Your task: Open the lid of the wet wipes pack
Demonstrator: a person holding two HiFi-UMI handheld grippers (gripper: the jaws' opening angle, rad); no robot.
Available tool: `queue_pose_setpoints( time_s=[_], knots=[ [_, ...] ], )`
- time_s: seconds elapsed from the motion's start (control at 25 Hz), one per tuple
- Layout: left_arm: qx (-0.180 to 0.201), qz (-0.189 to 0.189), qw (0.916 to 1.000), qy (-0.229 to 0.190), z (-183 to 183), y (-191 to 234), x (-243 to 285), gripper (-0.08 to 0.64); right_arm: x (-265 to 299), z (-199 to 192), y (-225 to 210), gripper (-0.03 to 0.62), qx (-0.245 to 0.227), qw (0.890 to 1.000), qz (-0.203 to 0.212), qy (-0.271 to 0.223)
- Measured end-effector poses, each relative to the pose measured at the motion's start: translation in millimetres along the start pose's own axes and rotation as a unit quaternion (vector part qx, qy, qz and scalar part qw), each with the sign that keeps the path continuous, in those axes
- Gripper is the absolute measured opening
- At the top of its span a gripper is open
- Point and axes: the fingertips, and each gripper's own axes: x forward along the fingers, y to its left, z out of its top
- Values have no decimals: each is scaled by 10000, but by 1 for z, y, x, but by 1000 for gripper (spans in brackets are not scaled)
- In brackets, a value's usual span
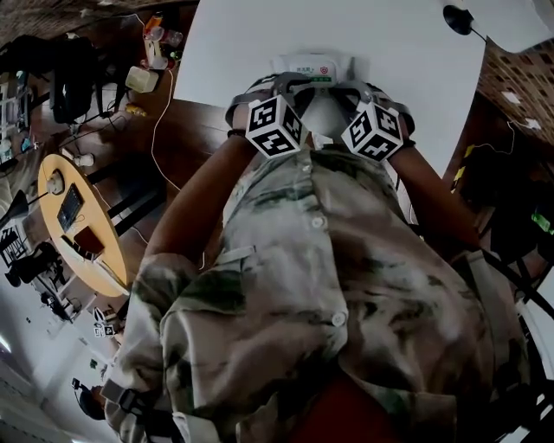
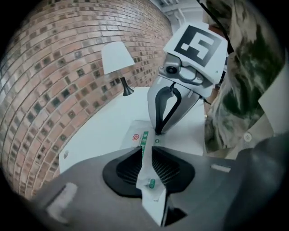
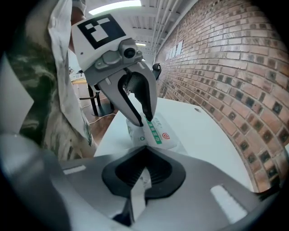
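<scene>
The wet wipes pack (image 1: 312,69) is white with a green strip and a red mark, and lies on the white table (image 1: 407,78) close to the person's body. Both grippers hold it from opposite ends. In the left gripper view, my left gripper (image 2: 147,168) is shut on the pack's (image 2: 135,135) flat end seal. In the right gripper view, my right gripper (image 3: 137,182) is shut on the other end of the pack (image 3: 159,134). In the head view the left gripper (image 1: 279,84) and right gripper (image 1: 355,86) meet over the pack. Its lid is hidden.
A small lamp (image 1: 463,19) with a white shade (image 2: 118,56) stands at the table's far right corner. A brick wall (image 3: 226,67) runs along the table's far side. A round wooden table (image 1: 74,221) with clutter and cables stands on the floor to the left.
</scene>
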Motion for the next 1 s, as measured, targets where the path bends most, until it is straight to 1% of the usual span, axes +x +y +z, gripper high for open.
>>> queue_pose_setpoints(
  time_s=[0.16, 0.24, 0.32, 0.48, 0.6, 0.88, 1.0],
  knots=[
    [548, -26, 9981, 279, -3, -6, 6, 72, 2, 3, 1, -2, -33, 10000, -20, -15],
    [687, -35, 9969, 380, -3, -7, 7, 72, 2, 3, 2, -2, -39, 10000, -8, -19],
    [710, -86, 9964, 446, -4, -7, 8, 71, 2, 4, 2, -2, -46, 10000, 13, -28],
    [373, -344, 9977, 453, -3, -6, 8, 51, 2, 3, 3, -2, -70, 10000, 30, -21],
    [282, -449, 9977, 427, -2, -4, 4, 32, 2, 5, 2, -2, -59, 10000, 59, -37],
    [-179, -443, 9988, 53, 16, 28, -12, 15, 1, 2, 2, -2, 26, 9999, 75, -115],
    [-332, -316, 9989, -42, 21, 51, -11, 15, 1, 3, 2, -2, 48, 9998, 111, -131]
  ],
)
